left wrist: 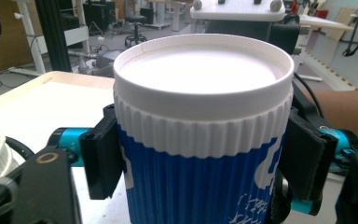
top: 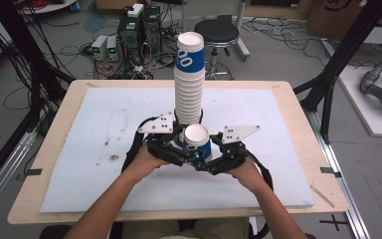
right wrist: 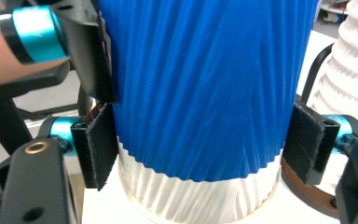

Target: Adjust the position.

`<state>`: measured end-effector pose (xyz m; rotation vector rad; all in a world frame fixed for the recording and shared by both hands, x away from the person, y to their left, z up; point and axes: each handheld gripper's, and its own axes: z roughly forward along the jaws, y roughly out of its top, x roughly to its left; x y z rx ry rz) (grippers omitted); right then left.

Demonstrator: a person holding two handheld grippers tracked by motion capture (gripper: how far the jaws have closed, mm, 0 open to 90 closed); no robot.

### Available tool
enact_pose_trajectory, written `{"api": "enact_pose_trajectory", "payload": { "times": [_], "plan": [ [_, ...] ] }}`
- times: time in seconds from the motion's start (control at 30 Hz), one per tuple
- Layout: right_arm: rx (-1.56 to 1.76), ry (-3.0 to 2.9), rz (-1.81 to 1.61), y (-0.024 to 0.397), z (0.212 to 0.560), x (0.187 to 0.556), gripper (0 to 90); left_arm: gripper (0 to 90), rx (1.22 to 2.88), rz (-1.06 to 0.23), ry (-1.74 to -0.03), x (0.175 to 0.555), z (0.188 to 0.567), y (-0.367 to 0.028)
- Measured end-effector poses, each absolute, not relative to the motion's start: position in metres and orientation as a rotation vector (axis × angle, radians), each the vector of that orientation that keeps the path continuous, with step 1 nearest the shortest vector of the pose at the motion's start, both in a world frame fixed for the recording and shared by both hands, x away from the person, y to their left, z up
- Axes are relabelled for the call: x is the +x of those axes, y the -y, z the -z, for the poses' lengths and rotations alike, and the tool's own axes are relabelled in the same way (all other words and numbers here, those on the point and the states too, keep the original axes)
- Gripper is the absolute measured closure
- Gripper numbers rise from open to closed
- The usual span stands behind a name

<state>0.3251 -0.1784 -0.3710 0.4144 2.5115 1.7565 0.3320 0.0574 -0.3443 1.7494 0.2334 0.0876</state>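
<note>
The blue-and-white cup (top: 197, 141) stands at frame centre, just below the tall cup stack (top: 189, 79). Both your left gripper (top: 177, 155) and right gripper (top: 205, 163) pinch it; keep pressure even so it stays upright.

Wooden table (top: 298, 129), white mat (top: 104, 149), cup stack (top: 188, 94)

Single cup (top: 197, 141) btwn left tool (top: 180, 155) & right tool (top: 205, 162), cup stack (top: 188, 79) just behind, on table (top: 298, 114).
</note>
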Motion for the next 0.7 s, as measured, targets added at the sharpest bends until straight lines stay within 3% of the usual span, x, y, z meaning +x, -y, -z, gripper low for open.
{"api": "enact_pose_trajectory", "payload": {
  "times": [0.07, 0.7],
  "plan": [
    [0.411, -2.528, -1.727, 0.179, 0.371, 0.325, 23.2, 14.5, 1.756, -0.078, -0.263, 0.333, 0.344, -0.059],
    [0.208, -2.763, -1.358, 0.17, 0.366, 0.319, 23.9, 14.6, 1.962, 0.02, -0.18, 0.332, 0.34, -0.059]
  ]
}}
